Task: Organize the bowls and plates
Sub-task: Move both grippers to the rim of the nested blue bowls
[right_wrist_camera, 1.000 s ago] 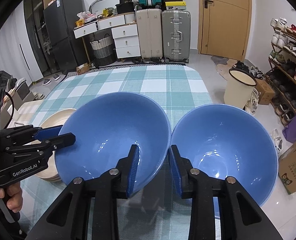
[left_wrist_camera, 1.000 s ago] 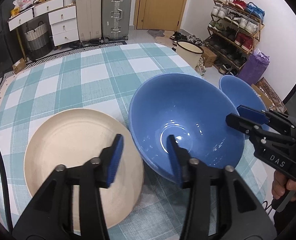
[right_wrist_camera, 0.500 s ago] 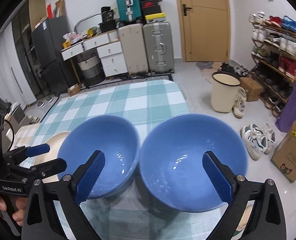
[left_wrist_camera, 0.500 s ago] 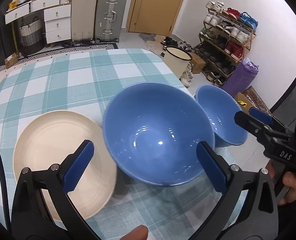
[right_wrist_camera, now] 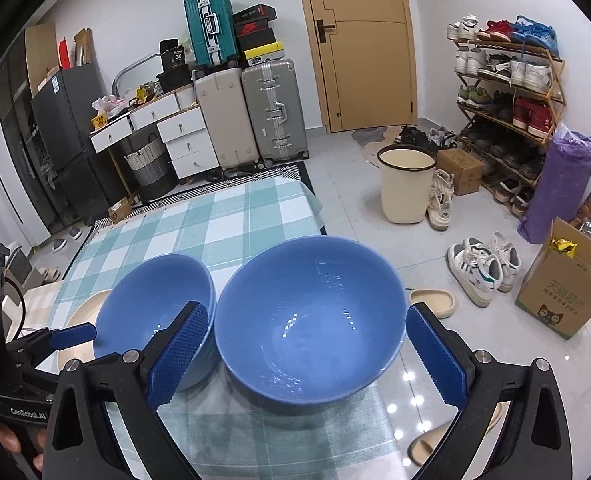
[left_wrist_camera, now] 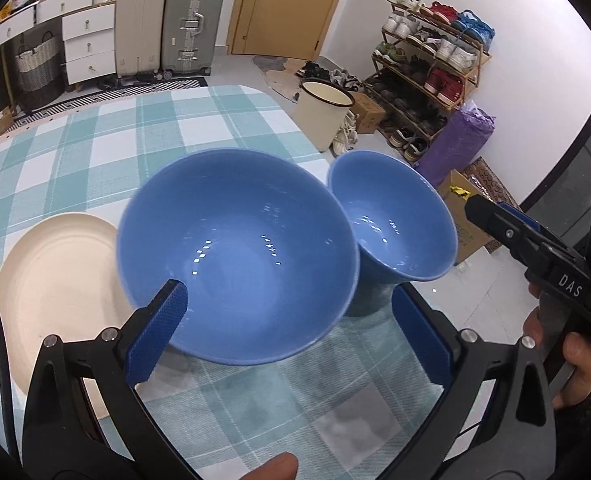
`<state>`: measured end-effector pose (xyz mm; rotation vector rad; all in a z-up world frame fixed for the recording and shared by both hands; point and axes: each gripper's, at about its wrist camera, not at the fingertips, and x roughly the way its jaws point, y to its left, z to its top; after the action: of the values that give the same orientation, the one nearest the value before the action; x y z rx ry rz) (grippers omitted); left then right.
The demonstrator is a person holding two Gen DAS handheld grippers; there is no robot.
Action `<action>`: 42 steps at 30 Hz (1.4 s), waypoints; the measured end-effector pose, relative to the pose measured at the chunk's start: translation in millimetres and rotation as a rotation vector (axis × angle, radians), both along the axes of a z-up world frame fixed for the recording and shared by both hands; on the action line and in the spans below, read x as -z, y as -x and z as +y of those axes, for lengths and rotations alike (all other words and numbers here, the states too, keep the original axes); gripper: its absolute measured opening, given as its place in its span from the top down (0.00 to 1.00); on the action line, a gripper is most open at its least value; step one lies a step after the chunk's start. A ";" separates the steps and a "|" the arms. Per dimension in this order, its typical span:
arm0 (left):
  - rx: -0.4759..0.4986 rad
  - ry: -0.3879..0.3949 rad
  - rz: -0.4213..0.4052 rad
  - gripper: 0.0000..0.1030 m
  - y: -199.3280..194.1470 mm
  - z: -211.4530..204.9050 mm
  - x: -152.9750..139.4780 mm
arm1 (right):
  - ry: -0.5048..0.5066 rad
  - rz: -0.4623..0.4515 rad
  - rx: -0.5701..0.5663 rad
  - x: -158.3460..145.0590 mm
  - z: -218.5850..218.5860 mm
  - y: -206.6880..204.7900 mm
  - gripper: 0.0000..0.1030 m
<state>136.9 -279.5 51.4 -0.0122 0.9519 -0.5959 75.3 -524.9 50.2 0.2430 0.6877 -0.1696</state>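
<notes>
Two blue bowls stand side by side on the teal checked tablecloth [left_wrist_camera: 135,140]. The left bowl [left_wrist_camera: 235,256] [right_wrist_camera: 155,308] sits in front of my left gripper [left_wrist_camera: 291,320], which is open wide, its blue pads clear of the rim. The right bowl [left_wrist_camera: 391,216] [right_wrist_camera: 307,328] sits in front of my right gripper [right_wrist_camera: 307,348], also open, with nothing touching its pads. A cream plate [left_wrist_camera: 55,292] [right_wrist_camera: 83,316] lies left of the bowls. Each view shows the other gripper at its side: the right gripper [left_wrist_camera: 507,228], the left gripper [right_wrist_camera: 71,334].
The right bowl stands close to the table's right edge. Beyond it on the floor are a cream bin [right_wrist_camera: 405,184], a cardboard box [right_wrist_camera: 563,288], loose shoes and slippers, and a shoe rack [right_wrist_camera: 507,92]. Suitcases and drawers line the far wall.
Both grippers' jaws have spread wide, coming off the bowl rims they were narrowed around. Both have drawn back and up, so the bowls look smaller and farther away.
</notes>
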 end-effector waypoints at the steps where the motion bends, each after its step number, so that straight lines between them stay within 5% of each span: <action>1: 0.006 0.001 -0.001 0.01 1.9 -3.3 0.0 | 0.002 0.000 0.001 -0.3 -1.0 1.4 0.02; 8: 0.069 0.015 -0.028 0.03 18.4 -28.5 -6.7 | 0.006 0.005 0.035 0.6 -15.0 13.5 0.02; 12: 0.121 0.032 -0.010 0.24 24.3 -40.3 -8.7 | -0.002 0.006 0.055 2.5 -24.2 20.1 0.02; 21: 0.205 0.137 0.098 0.49 26.2 -60.7 -5.9 | -0.030 0.015 0.087 11.2 -42.0 33.0 0.02; 36: 0.210 0.098 0.160 0.52 25.2 -94.6 18.5 | -0.063 0.037 0.093 28.8 -57.5 26.3 0.02; 42: 0.189 0.081 0.164 0.52 23.2 -100.7 24.7 | -0.078 0.067 0.072 41.6 -63.2 13.1 0.23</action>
<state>113.7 -380.2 26.8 -0.0446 1.0943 -0.8176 62.2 -588.1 8.6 0.3383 0.7533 -0.2202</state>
